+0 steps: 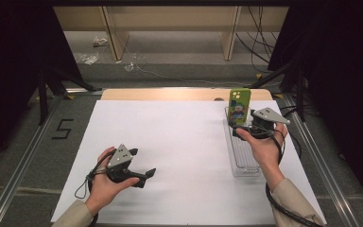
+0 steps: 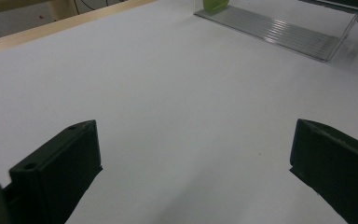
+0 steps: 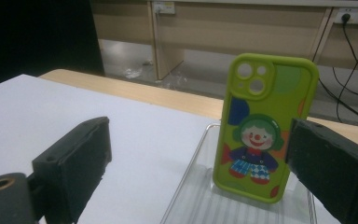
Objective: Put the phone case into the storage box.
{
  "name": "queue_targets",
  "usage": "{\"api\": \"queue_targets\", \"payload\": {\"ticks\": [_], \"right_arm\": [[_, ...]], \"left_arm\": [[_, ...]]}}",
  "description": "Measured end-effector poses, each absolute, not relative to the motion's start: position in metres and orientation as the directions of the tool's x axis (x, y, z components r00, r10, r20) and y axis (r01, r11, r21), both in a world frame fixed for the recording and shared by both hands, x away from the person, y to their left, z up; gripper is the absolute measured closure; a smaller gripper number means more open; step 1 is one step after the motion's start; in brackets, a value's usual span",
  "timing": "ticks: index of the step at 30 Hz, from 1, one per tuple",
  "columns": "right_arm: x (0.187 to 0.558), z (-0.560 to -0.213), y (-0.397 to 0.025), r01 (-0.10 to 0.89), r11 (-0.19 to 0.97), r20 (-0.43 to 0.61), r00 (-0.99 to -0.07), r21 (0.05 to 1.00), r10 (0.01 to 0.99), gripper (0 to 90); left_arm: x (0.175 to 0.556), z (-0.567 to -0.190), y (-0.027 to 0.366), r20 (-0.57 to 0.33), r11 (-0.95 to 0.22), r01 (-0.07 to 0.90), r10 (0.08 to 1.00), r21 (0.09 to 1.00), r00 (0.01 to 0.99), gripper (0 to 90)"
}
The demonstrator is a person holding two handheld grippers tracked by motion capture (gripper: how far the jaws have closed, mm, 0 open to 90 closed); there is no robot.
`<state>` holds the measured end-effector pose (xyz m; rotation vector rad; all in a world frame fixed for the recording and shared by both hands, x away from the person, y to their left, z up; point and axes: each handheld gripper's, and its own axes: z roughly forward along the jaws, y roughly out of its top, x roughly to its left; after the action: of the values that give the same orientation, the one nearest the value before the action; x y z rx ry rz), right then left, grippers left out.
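your left gripper [image 1: 144,176] is at about 7 o'clock on the white surface [image 1: 179,142], near the front edge, resting low in your left hand [image 1: 105,182]. its jaws stand wide apart, with nothing between them, and in the left gripper view you see bare white surface between the two black jaws.

your right gripper [image 1: 246,128] is at about 2 o'clock, held in your right hand [image 1: 264,149] above the clear tray [image 1: 245,161]. this tray is long and narrow, it lies along the right side of the surface, and its floor has fine ribs. the jaws of the right gripper are also wide apart and hold nothing. in the right gripper view the green phone case [image 3: 262,126] stands between them but a little farther away; the right jaw is just beside its edge, and i cannot tell if it touches.

the green phone case [image 1: 239,106] stands upright at the far end of the clear tray, at about 1 o'clock on the surface, leaning back a little. its printed side, with a clown figure and camera holes at the top, faces you.

beyond the surface, at 12 o'clock, there is the floor with cables [image 1: 260,42] and wooden furniture legs [image 1: 116,33].
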<state>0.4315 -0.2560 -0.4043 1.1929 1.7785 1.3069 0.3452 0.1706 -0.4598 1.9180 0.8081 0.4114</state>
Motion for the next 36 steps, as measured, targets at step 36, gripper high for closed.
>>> {"api": "queue_targets", "payload": {"ticks": [36], "right_arm": [[0.388, -0.412, -0.262, 0.279, 0.115, 0.028, -0.461, 0.953, 0.887, 8.3]], "left_arm": [[0.345, -0.458, 0.173, -0.051, -0.302, 0.357, 0.697, 0.884, 0.716, 1.1]]}}
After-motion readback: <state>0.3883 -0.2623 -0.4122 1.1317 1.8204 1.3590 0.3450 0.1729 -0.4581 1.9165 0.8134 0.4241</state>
